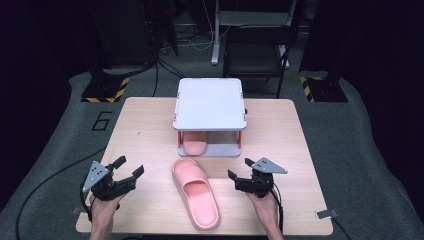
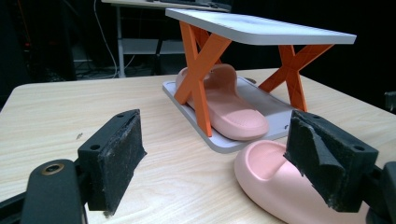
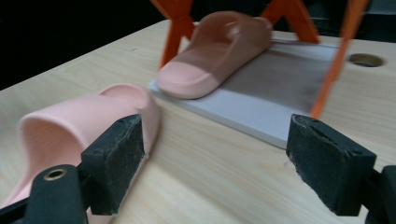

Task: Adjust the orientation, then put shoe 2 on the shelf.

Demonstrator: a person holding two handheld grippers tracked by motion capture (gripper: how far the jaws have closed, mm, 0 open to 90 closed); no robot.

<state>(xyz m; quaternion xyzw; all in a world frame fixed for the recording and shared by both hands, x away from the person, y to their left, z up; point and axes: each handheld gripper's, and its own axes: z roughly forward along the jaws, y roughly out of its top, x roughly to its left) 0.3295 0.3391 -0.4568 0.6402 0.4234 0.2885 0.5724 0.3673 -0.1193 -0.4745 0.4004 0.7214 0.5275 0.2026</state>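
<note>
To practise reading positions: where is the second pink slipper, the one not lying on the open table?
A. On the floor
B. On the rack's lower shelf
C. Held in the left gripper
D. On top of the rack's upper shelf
B: one slipper lies on the lower shelf of the rack, under its top board, while both grippers are open and hold nothing.

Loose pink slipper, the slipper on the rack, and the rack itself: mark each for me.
Loose pink slipper (image 1: 195,192): high view, on its strap.
Slipper on the rack (image 2: 224,105): left gripper view, on its upper.
Rack (image 1: 210,102): high view, middle of its top shelf.
</note>
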